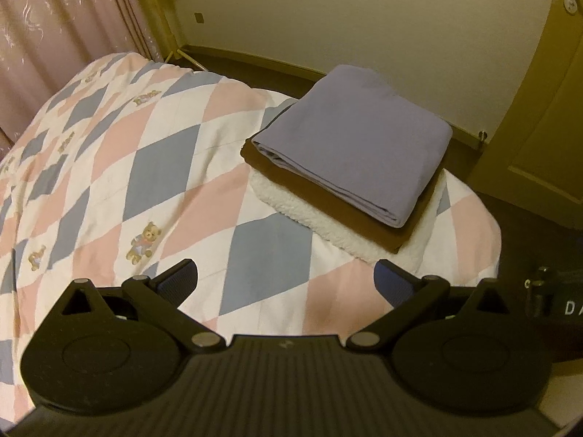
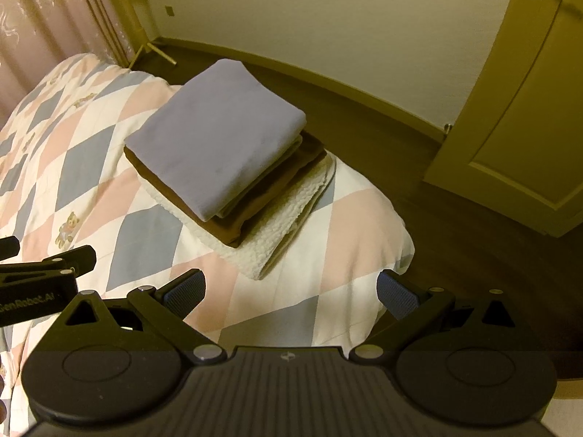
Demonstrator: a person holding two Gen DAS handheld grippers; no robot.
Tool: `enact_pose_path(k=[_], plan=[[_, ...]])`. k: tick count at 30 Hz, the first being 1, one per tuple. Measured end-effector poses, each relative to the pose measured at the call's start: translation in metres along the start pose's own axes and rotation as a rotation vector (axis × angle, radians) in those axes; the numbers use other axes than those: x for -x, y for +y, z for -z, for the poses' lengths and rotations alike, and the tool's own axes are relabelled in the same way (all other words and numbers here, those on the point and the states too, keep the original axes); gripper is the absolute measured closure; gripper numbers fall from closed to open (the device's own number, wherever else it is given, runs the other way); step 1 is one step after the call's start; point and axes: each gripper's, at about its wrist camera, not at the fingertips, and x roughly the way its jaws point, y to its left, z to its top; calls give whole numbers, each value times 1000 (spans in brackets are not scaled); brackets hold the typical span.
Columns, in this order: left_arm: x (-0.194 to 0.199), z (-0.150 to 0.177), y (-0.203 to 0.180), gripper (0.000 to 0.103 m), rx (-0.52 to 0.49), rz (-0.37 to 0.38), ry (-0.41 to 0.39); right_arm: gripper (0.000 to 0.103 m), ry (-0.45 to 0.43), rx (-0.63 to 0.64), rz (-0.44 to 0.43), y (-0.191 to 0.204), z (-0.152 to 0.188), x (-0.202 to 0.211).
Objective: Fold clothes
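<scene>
The bed [image 1: 109, 167] fills most of both views, covered by a quilt [image 2: 120, 240] in pink, blue and white diamonds with small bears printed on it, and its far right corner sits close to the dark floor [image 2: 455, 225] and a closed door [image 2: 517, 116]. On that corner rests a stack of three folded pieces: a white fleecy blanket [image 2: 288, 218] at the bottom, a brown cloth [image 2: 233, 227] on it, and a lavender cloth [image 1: 349, 145] on top, each smaller than the one below and squared fairly well. The left gripper [image 1: 286, 280] hangs over the quilt just short of the stack, jaws spread wide and holding nothing; the right gripper [image 2: 291, 289] does the same, over the bed's near edge, also spread and empty. No loose garment shows anywhere, so the folding looks finished or nearly so. The main risk is the stack's place: it sits near the bed's corner, and a nudge from either gripper, or a pull on the quilt, could slide the pile toward the floor. Grabbing only the top cloth by one layer could also undo its fold.
</scene>
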Motion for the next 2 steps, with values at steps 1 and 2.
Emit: enact_pose_path(k=[1,2], plan=[[1,0,1,1,9,7,-8,0,0,-2,2,-1,0,0],[3,1,1,1,18,13,-16,0,0,-5,5,-3,1,-1]])
